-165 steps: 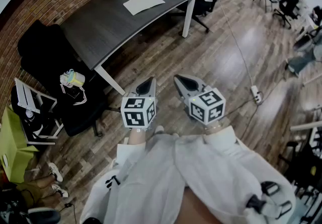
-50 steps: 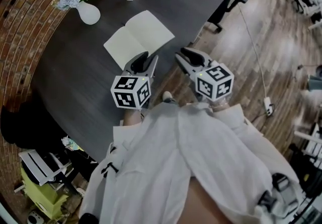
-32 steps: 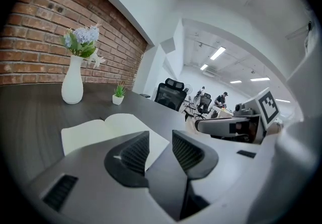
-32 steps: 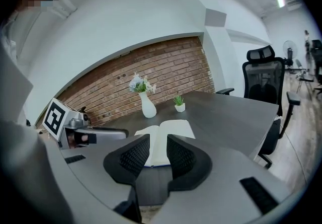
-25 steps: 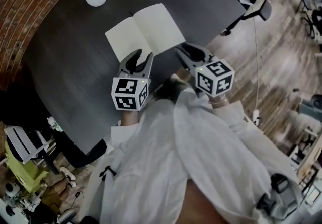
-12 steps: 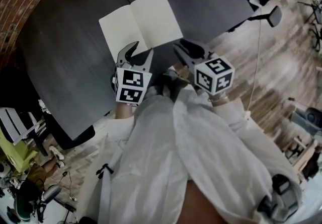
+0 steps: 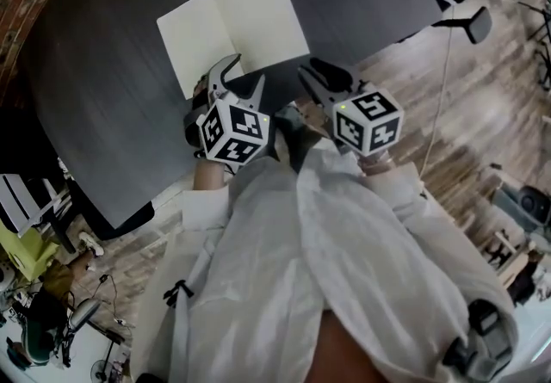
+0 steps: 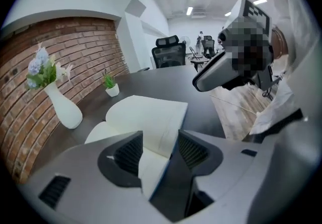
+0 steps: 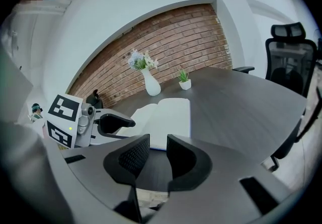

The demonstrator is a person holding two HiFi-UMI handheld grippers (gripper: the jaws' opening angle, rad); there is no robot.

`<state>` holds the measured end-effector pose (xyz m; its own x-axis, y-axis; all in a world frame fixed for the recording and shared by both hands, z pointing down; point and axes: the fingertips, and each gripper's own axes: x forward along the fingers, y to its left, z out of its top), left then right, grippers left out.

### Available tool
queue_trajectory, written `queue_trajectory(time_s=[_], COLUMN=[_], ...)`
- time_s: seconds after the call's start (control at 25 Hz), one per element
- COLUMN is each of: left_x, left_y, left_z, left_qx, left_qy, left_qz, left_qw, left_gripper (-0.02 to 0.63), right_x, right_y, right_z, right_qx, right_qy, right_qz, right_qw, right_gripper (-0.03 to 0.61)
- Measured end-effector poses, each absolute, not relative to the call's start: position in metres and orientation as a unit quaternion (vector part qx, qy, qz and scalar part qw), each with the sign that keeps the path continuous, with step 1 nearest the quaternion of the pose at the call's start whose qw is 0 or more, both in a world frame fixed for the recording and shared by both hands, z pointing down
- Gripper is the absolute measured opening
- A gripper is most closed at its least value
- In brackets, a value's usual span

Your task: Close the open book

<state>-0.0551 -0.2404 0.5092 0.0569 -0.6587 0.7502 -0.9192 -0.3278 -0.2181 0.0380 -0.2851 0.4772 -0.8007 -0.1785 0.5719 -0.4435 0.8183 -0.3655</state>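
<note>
The jaws of the left gripper (image 8: 160, 150) are opening. The near edge of the open book (image 8: 146, 115) shows in the gap between them, and neither pad presses on it. From the head view the left gripper (image 7: 241, 78) has its tips right at that near edge of the book (image 7: 232, 24), close to the spine; whether they touch the paper cannot be told.

The jaws of the right gripper (image 9: 157, 155) stand a little apart with nothing between them; only the dark bench (image 9: 241, 107) shows through the gap. This gripper (image 7: 317, 78) hangs over the bench's near edge, just beside the book's right page and clear of it.

The book (image 9: 168, 117) lies flat and open on the bench (image 7: 103, 97), both blank pages facing up, the spine running away from the person. Beyond it stand a white vase (image 8: 63, 107) with flowers and a small potted plant (image 8: 110, 86), both near the far edge and well apart from the book. A brick wall (image 8: 75, 52) runs behind the bench. A black office chair (image 9: 292, 62) stands at the bench's right end, on a wooden floor (image 7: 465, 114). The person's white sleeves (image 7: 327, 252) fill the lower part of the head view.
</note>
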Motion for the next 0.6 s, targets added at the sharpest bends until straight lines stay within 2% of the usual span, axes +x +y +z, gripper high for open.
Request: queue_trajectory(time_s=[0.4,0.6], left_x=[-0.053,-0.054], left_y=[-0.245,-0.249], left_z=[0.525,0.531], left_qx=[0.7,0.693], left_qy=[-0.505,-0.499], left_qz=[0.491,0.507], left_qw=[0.117,0.119], left_gripper=[0.225,0.227], right_x=[0.036,0.04], right_y=[-0.294,-0.298], right_z=[0.493,0.498], right_qx=[0.16,0.165], right_qy=[-0.911,-0.908], right_qz=[0.263,0.268], right_qw=[0.276,0.277], right_gripper=[0.1,0.101])
